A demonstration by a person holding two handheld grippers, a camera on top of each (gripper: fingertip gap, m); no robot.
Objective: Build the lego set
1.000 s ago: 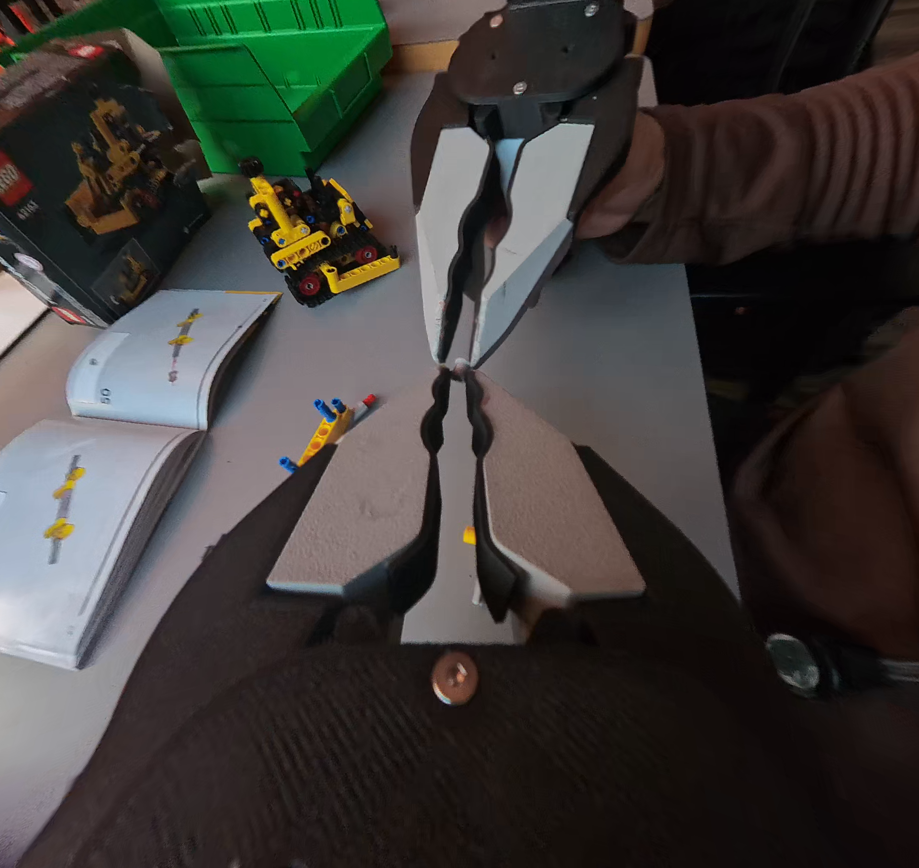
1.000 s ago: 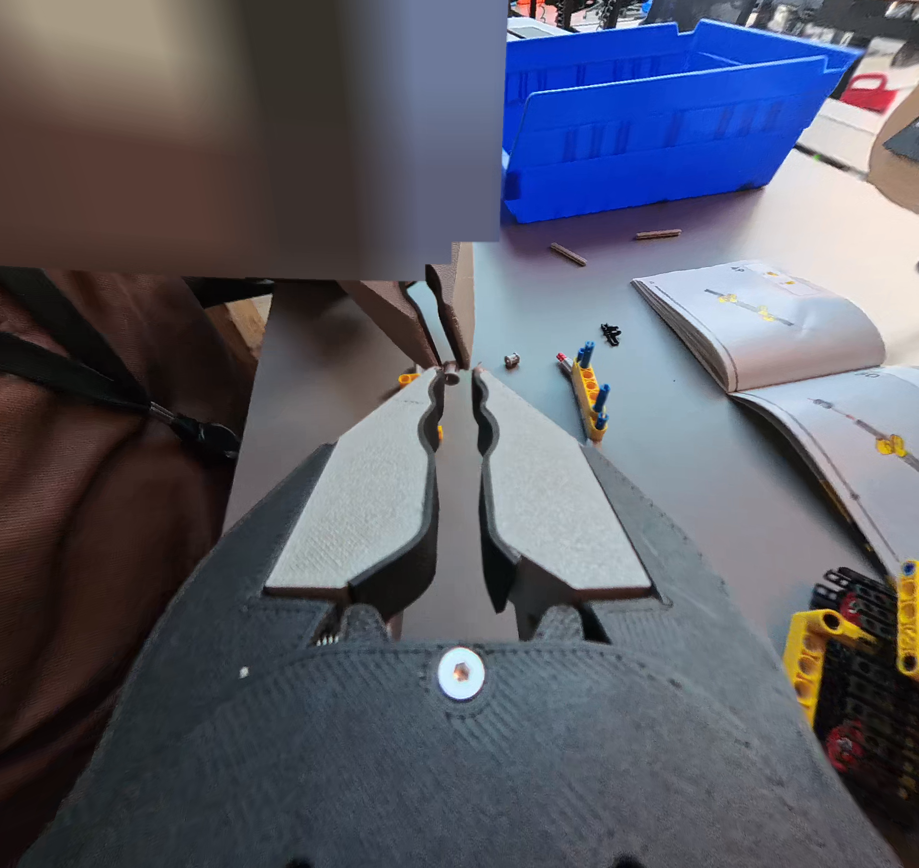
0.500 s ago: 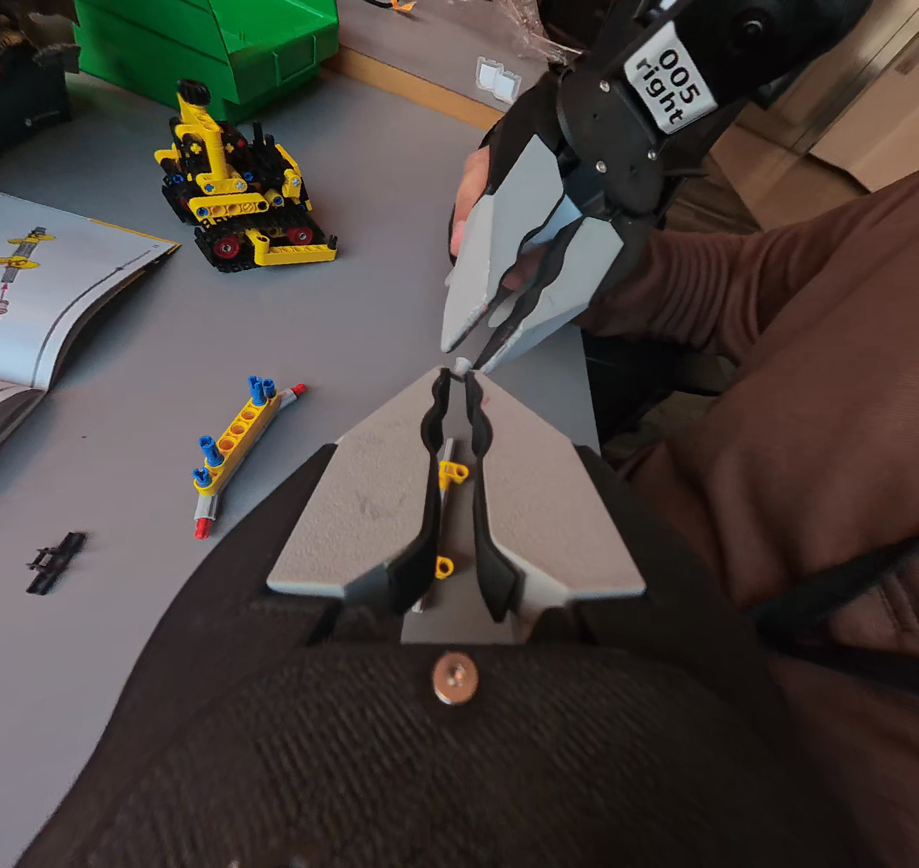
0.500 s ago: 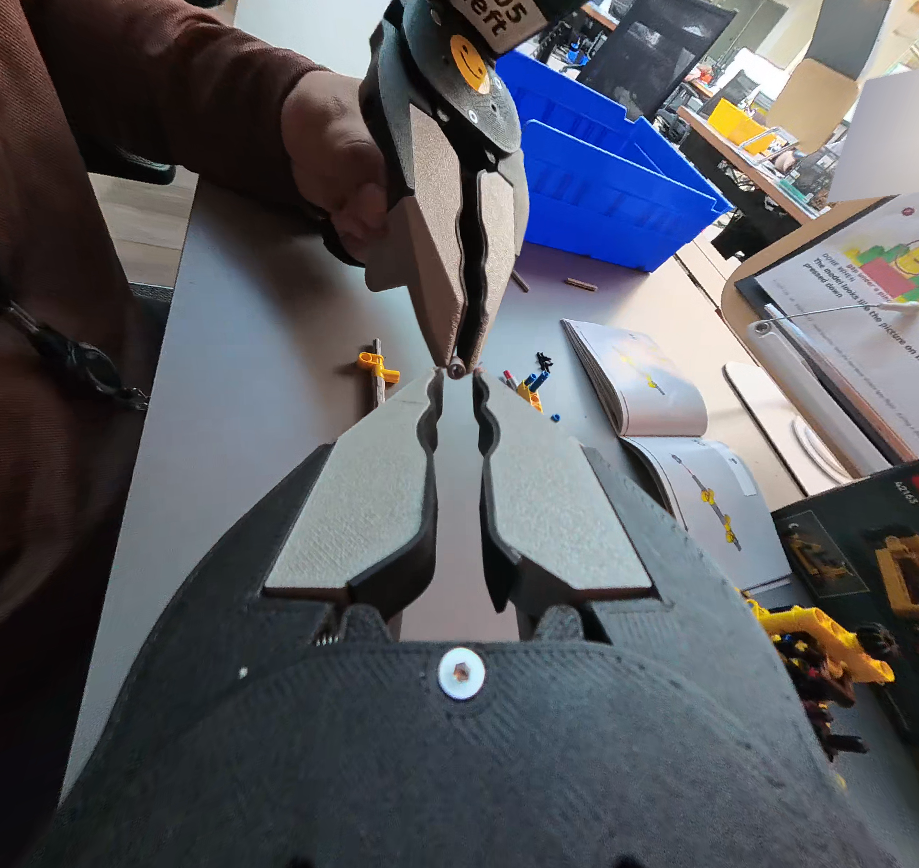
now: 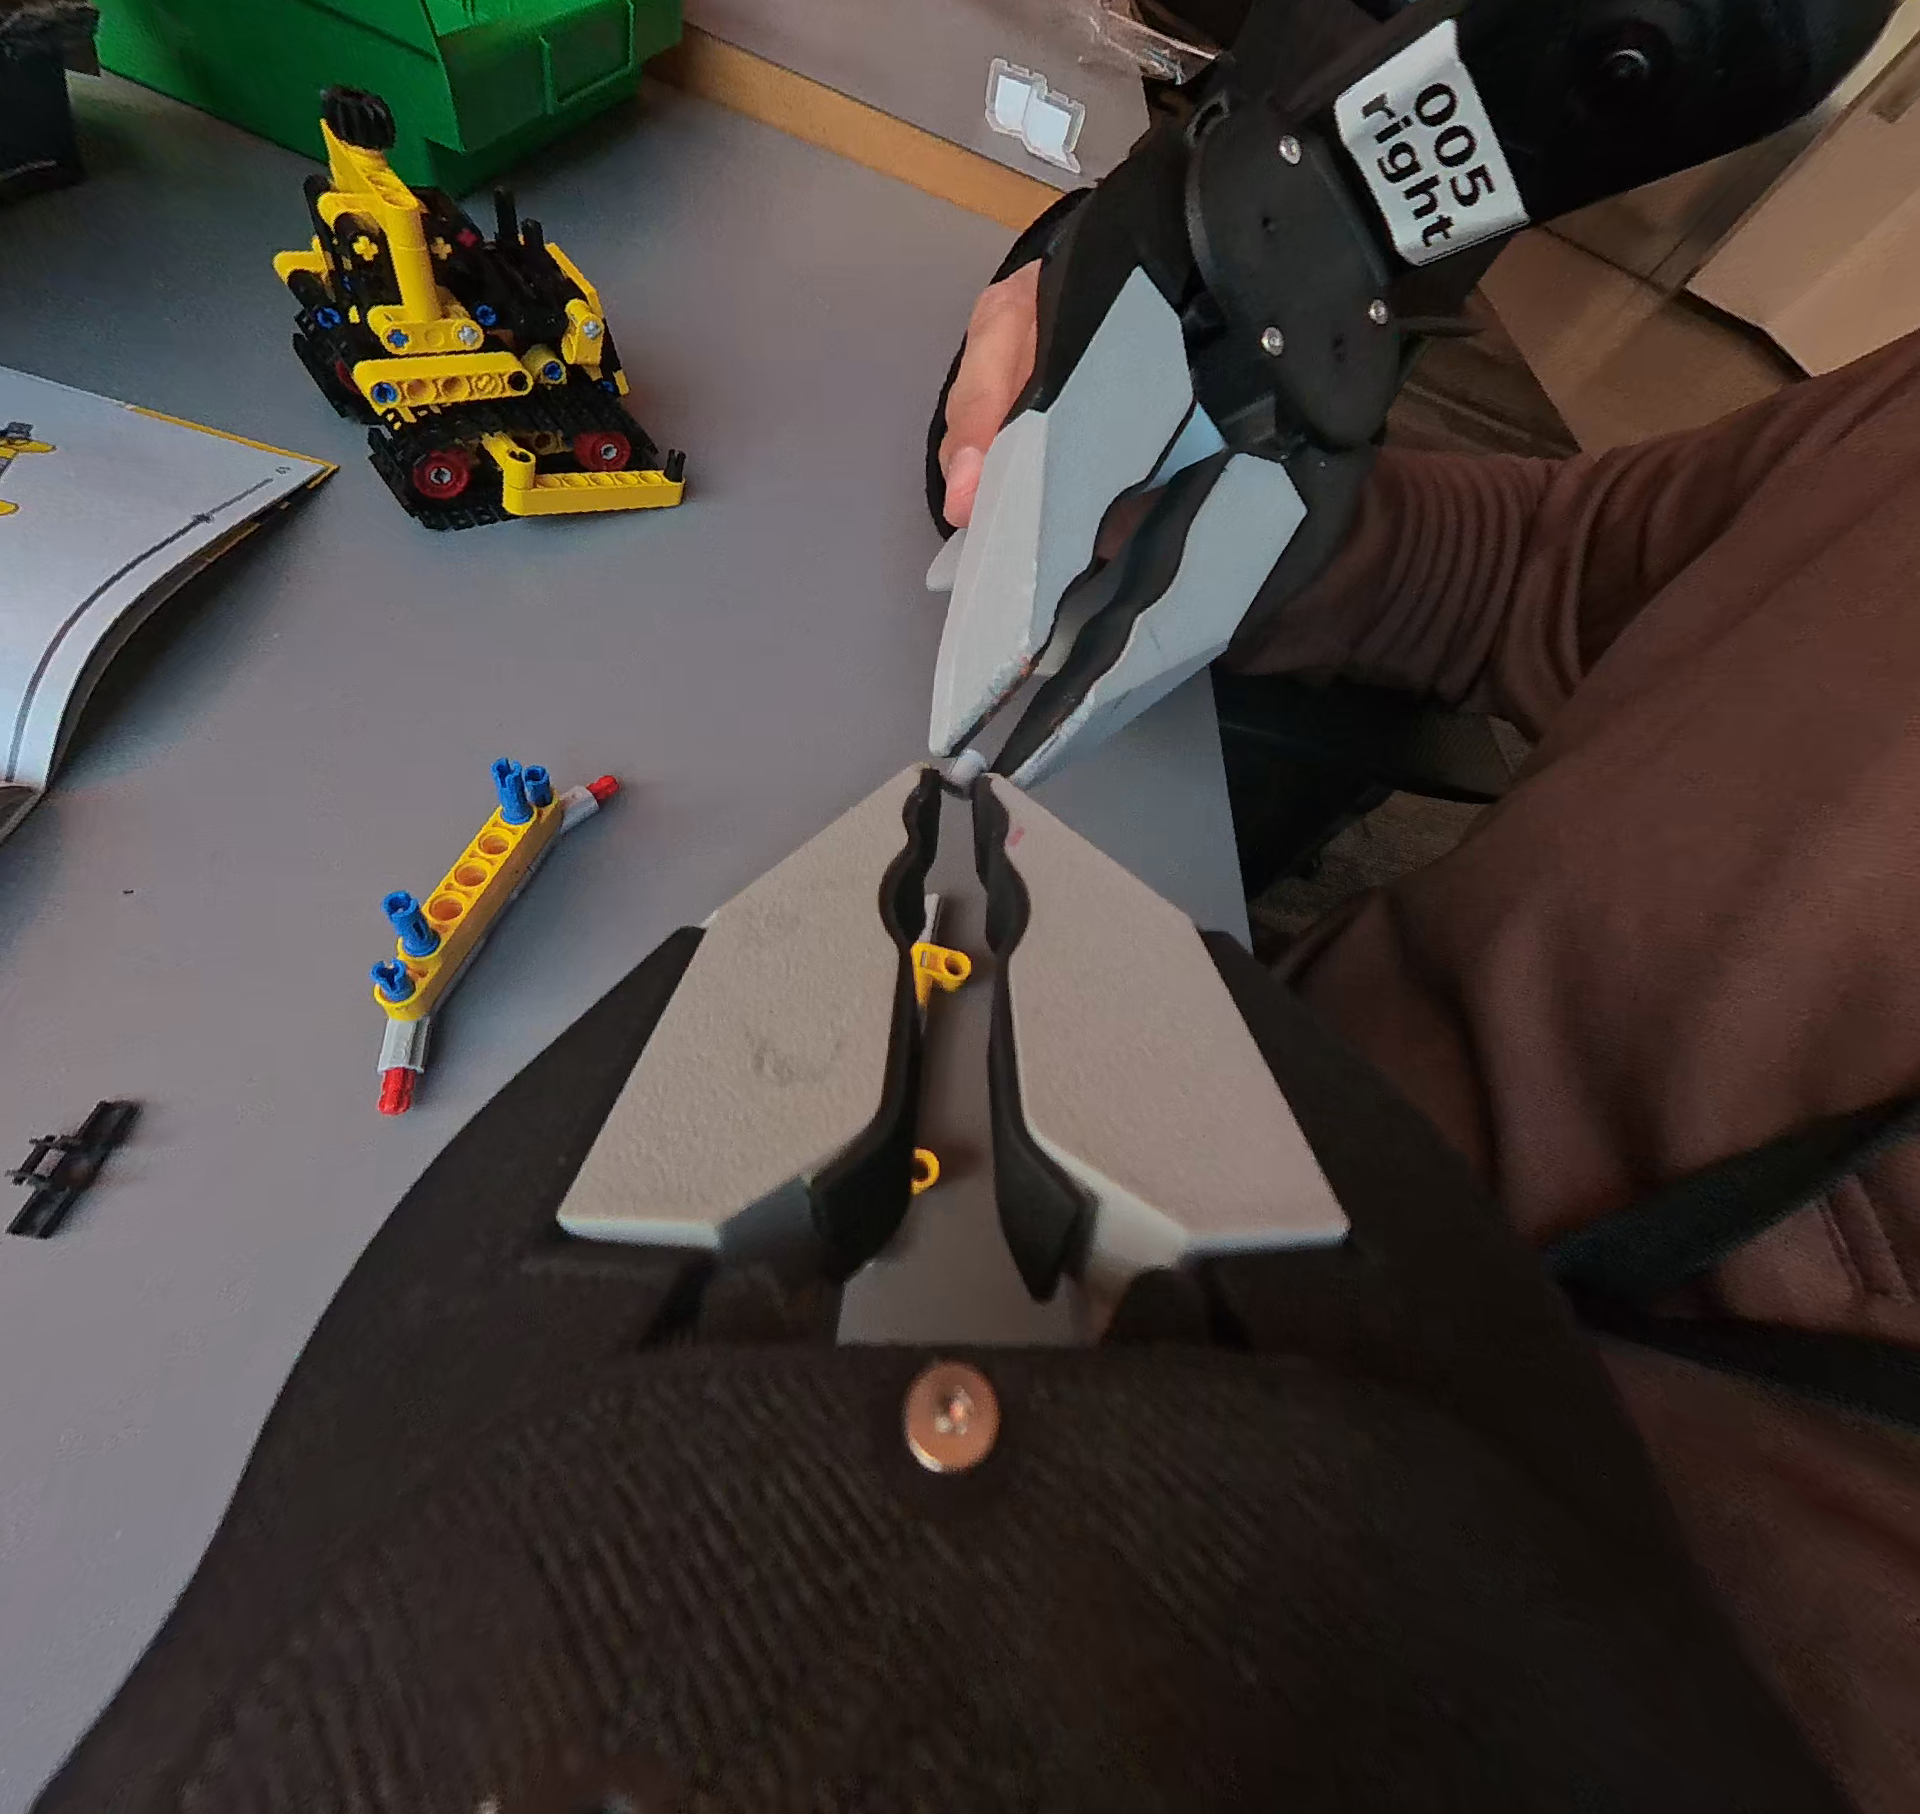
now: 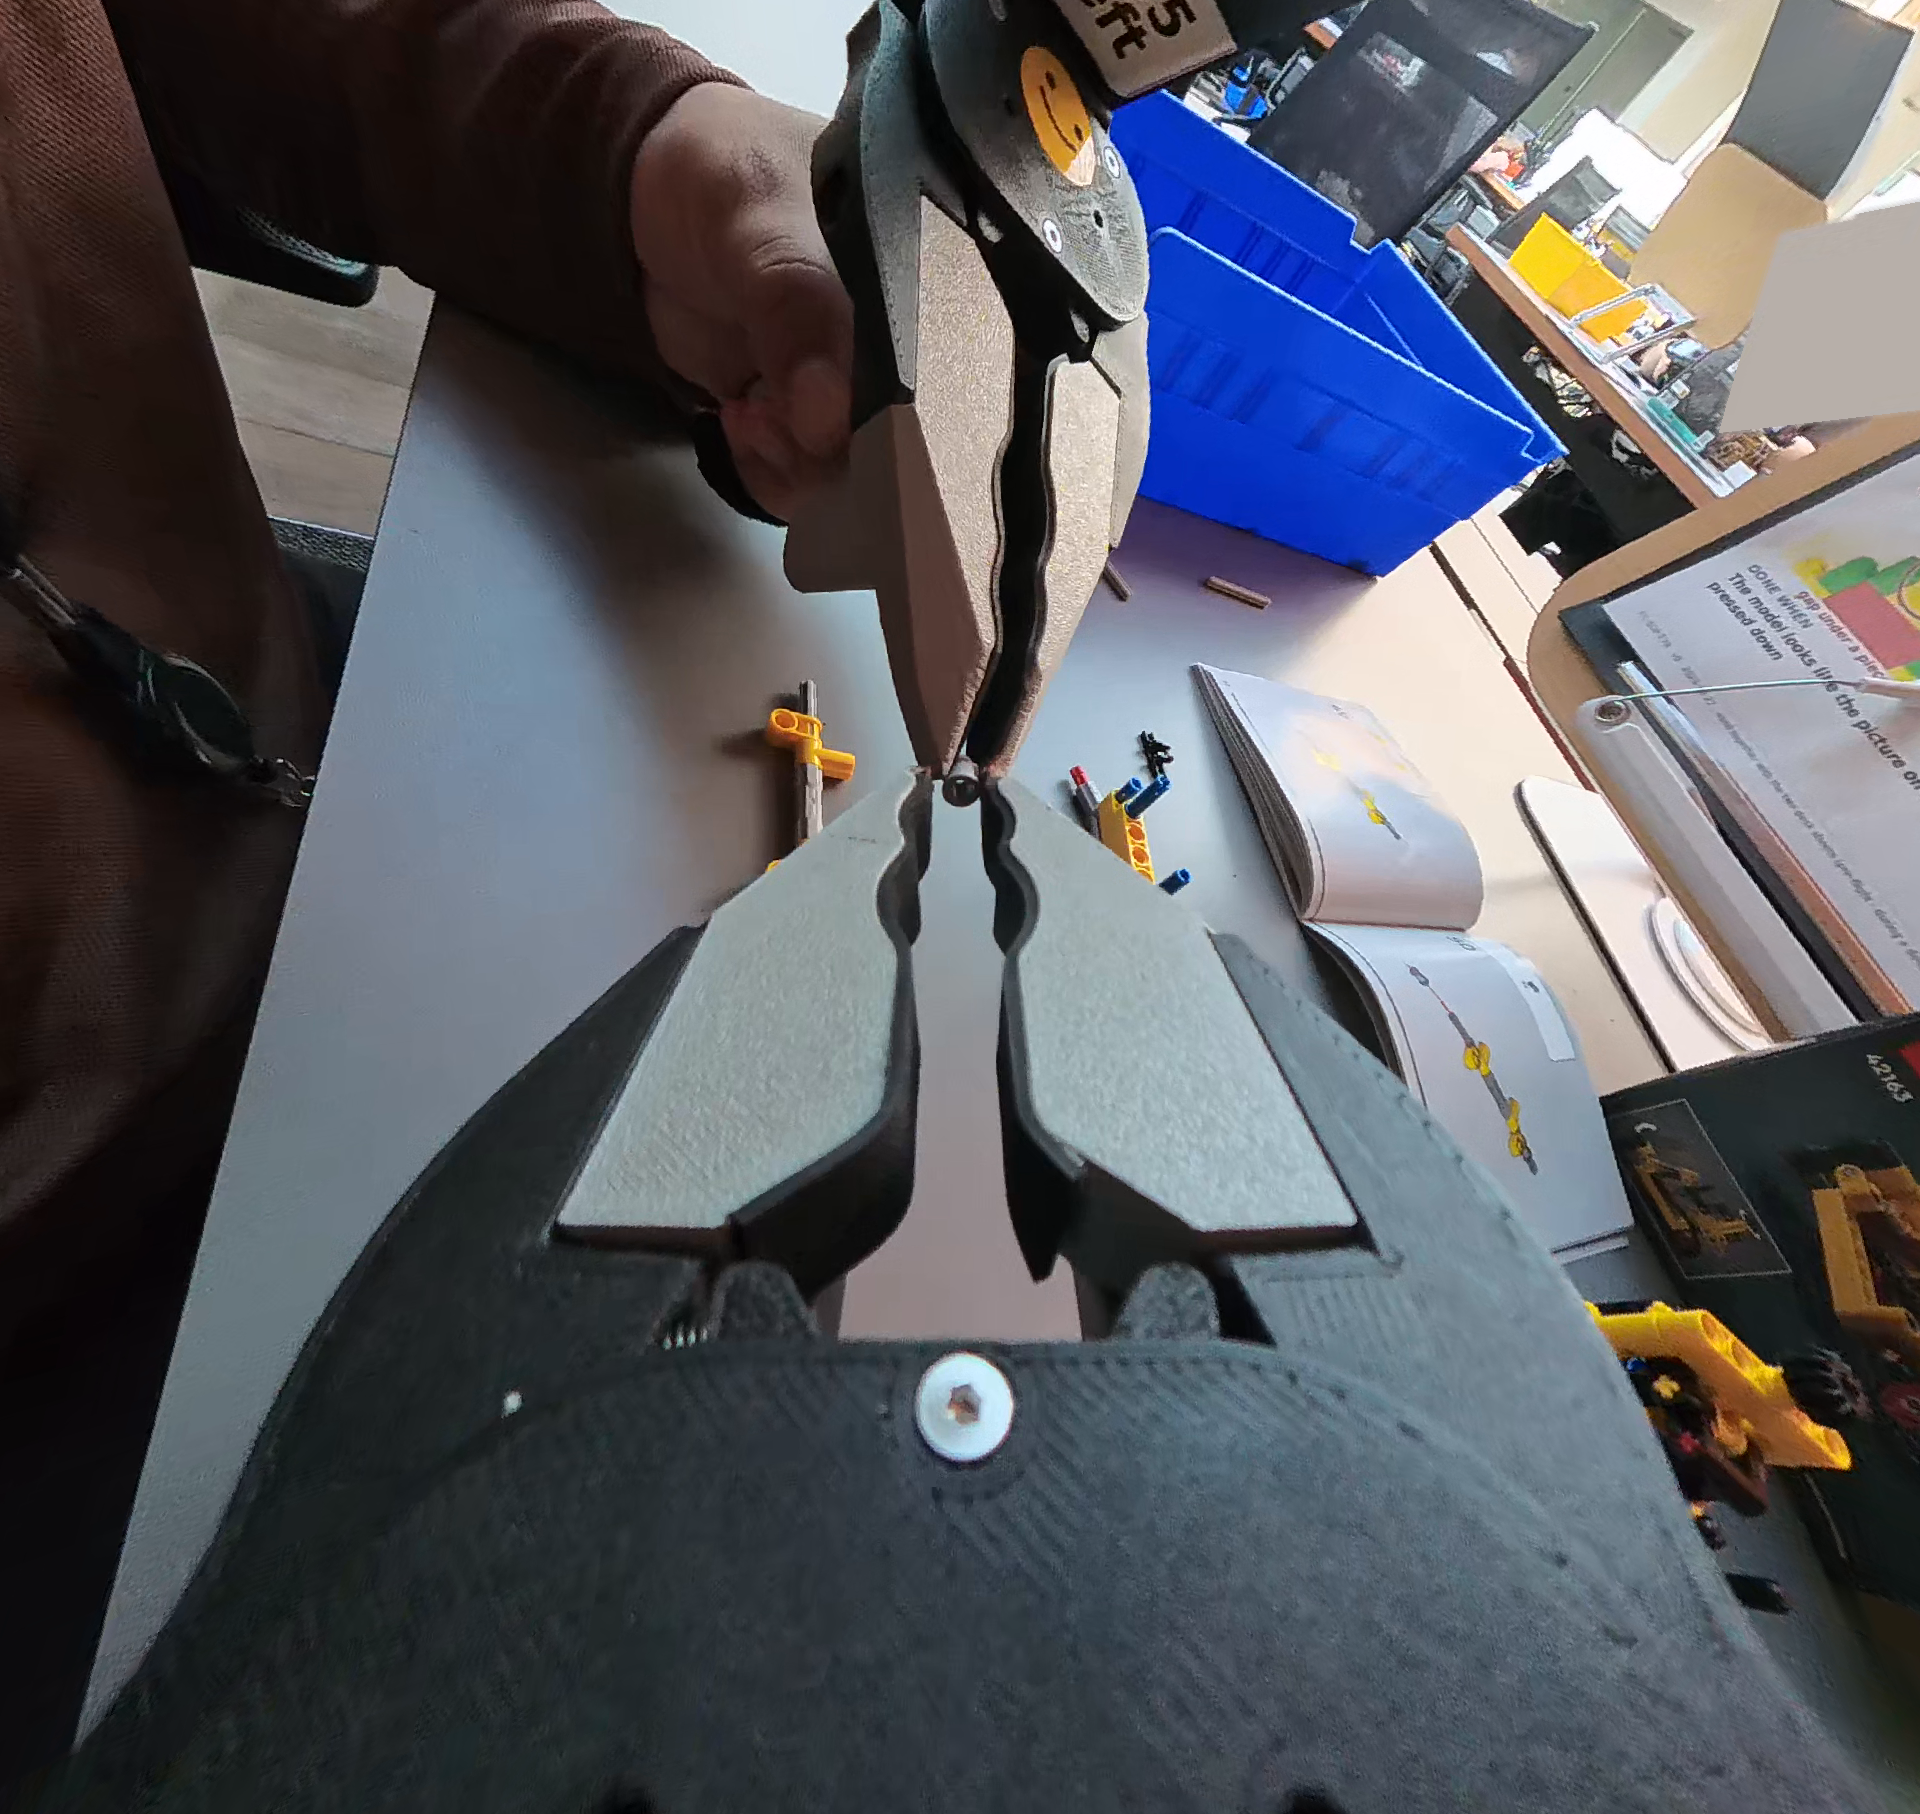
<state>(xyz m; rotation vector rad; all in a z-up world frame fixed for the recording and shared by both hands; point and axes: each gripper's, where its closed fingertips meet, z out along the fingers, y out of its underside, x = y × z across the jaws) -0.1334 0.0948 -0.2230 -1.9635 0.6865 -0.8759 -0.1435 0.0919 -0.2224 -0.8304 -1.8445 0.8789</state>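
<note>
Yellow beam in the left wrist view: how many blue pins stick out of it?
4 blue pins on the yellow beam: two side by side at its far end, two at its near end. Others may be hidden.

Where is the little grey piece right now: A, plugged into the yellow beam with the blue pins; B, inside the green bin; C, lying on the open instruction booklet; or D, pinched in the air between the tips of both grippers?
D: the small grey piece sits off the table, where the left gripper and the right gripper meet tip to tip.
</note>
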